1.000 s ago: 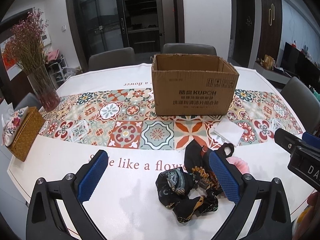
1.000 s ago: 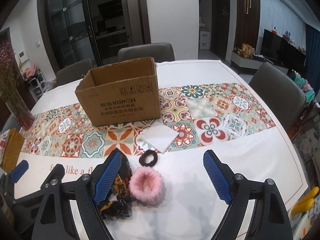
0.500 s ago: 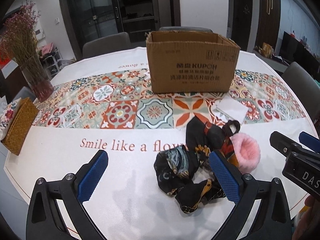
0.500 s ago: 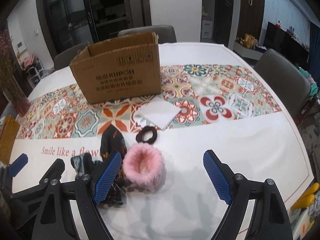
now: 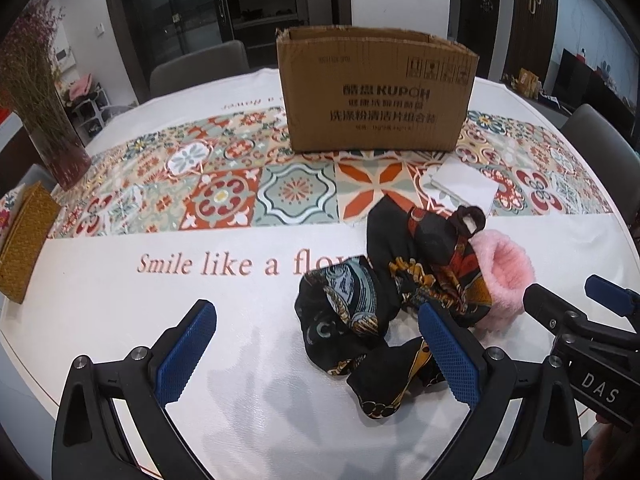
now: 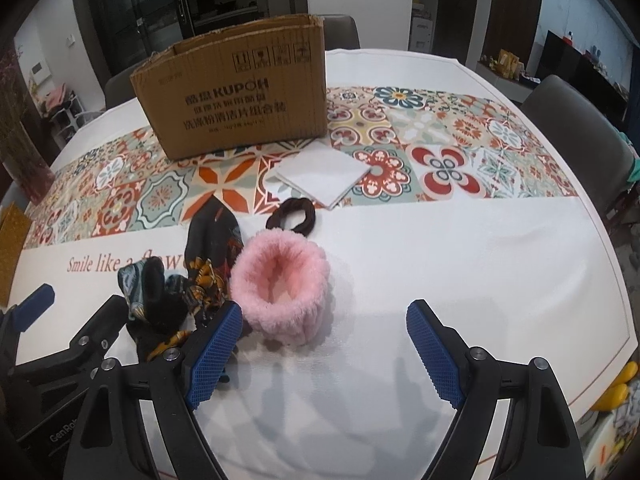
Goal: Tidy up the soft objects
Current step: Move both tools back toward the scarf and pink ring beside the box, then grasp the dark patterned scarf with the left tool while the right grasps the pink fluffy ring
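Your surface (image 6: 460, 248) carries the cardboard box (image 5: 376, 96) at the back; nearer you lie the crumpled black scarf (image 5: 360, 308), the pink fluffy band (image 6: 280, 284) touching it, and the dark scrunchie (image 6: 291, 213); your left hand-held gripper (image 5: 316, 356) and right hand-held gripper (image 6: 320, 352) both hang released, grasping nothing.

The right gripper (image 6: 324, 350) hangs wide open over the white counter (image 6: 460, 264), a pink fluffy band (image 6: 280, 286) just ahead between its fingers, a crumpled dark scarf (image 6: 200, 276) beside its left finger, a cardboard box (image 6: 236, 92) far ahead.
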`<state>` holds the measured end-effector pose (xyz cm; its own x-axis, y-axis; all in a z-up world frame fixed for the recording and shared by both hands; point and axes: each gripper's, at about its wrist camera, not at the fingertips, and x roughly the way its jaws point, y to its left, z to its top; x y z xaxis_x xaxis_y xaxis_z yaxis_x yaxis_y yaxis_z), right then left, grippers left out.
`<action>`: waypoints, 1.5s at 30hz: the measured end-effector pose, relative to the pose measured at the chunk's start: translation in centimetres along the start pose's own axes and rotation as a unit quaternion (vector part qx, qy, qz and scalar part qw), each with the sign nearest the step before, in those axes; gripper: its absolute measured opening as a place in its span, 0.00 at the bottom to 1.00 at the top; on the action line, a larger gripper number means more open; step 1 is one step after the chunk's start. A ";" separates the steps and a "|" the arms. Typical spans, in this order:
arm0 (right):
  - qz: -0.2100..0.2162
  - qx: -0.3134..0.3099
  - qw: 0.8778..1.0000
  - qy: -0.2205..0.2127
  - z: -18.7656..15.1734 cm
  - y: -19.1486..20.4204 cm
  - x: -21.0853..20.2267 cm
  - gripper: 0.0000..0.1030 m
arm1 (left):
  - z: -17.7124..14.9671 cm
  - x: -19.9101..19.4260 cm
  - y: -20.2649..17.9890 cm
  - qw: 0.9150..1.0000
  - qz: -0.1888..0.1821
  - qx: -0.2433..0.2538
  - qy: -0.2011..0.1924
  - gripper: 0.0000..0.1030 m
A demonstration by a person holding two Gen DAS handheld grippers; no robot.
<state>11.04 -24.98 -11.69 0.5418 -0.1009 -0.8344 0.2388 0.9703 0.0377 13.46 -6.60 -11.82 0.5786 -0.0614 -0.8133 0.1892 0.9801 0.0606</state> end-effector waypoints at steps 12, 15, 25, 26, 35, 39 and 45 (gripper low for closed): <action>0.001 -0.002 0.999 0.035 -0.7 0.2 2.8 0.83 | -0.8 2.6 0.2 1.000 0.000 -0.003 0.031 1.00; 0.001 -0.004 0.999 0.044 -0.9 0.3 3.5 0.83 | -1.1 3.3 0.3 0.999 -0.002 -0.005 0.040 1.00; -0.004 -0.018 0.998 0.053 -0.8 1.0 5.2 0.82 | -1.1 5.3 0.7 0.998 -0.008 -0.007 0.058 0.94; -0.004 -0.019 0.998 0.053 -0.7 1.2 5.3 0.82 | -1.1 5.4 0.8 0.998 -0.009 -0.008 0.059 0.93; 0.018 -0.028 0.998 0.055 -0.5 2.2 6.3 0.68 | -1.3 6.5 0.3 0.997 -0.033 0.002 0.074 0.64; 0.042 -0.025 0.997 0.058 -0.5 2.2 6.3 0.36 | -1.2 6.4 0.0 0.997 -0.035 0.011 0.074 0.45; 0.052 -0.023 0.997 0.052 -0.6 2.1 5.8 0.24 | -1.3 6.0 -0.6 0.996 -0.037 0.024 0.074 0.17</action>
<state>14.23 -23.36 -16.82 0.4743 0.0219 -0.8801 0.1479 0.9835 0.1042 15.76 -7.36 -17.47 0.4391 -0.1009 -0.8928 0.2660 0.9637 0.0220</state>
